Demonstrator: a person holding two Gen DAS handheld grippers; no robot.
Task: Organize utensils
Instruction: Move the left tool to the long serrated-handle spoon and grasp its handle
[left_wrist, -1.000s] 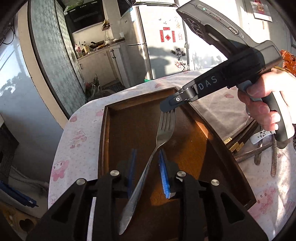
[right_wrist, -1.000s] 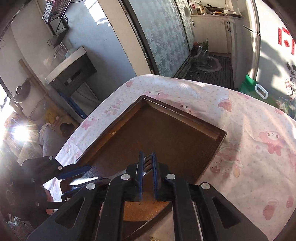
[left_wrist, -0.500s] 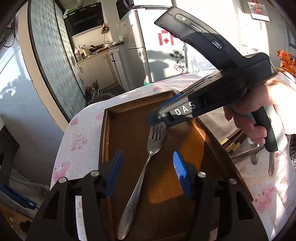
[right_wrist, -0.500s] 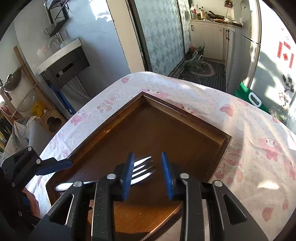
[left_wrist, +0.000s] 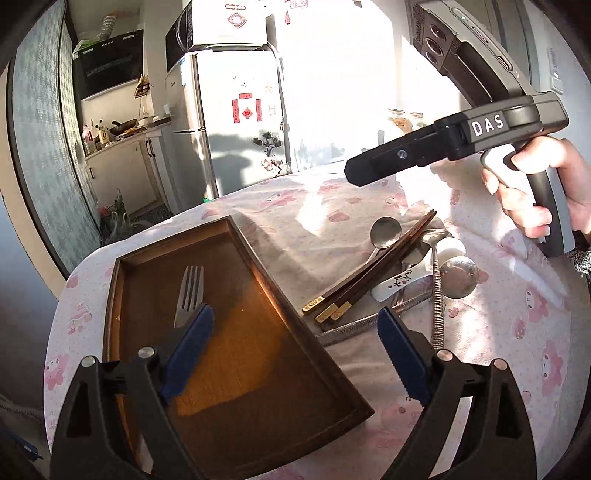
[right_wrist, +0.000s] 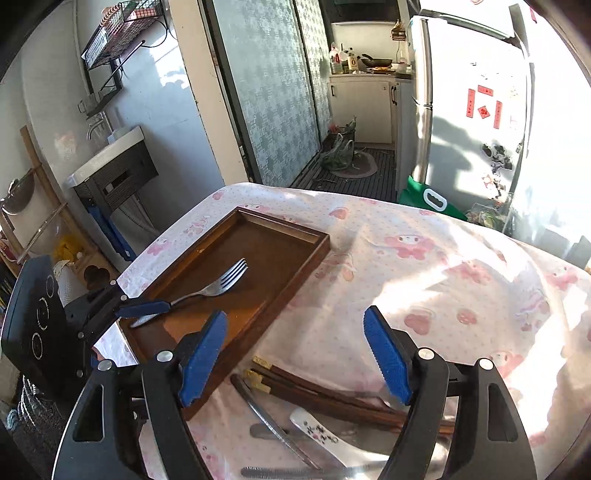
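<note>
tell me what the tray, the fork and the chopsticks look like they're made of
Tray: looks like dark-stained wood with a slightly glossy finish that catches the sun. Fork: polished metal, probably stainless steel, silvery and reflective. Chopsticks: dark wood or lacquer, I can't tell which, with gold-coloured end caps.

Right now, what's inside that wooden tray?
Only one fork lies in the wooden tray. Its handle end is hidden behind the left tool's blue pad; the near corner is covered too.

Sunlit kitchen w/ fridge (left_wrist: 236, 122), patterned door (right_wrist: 273, 96)
</note>
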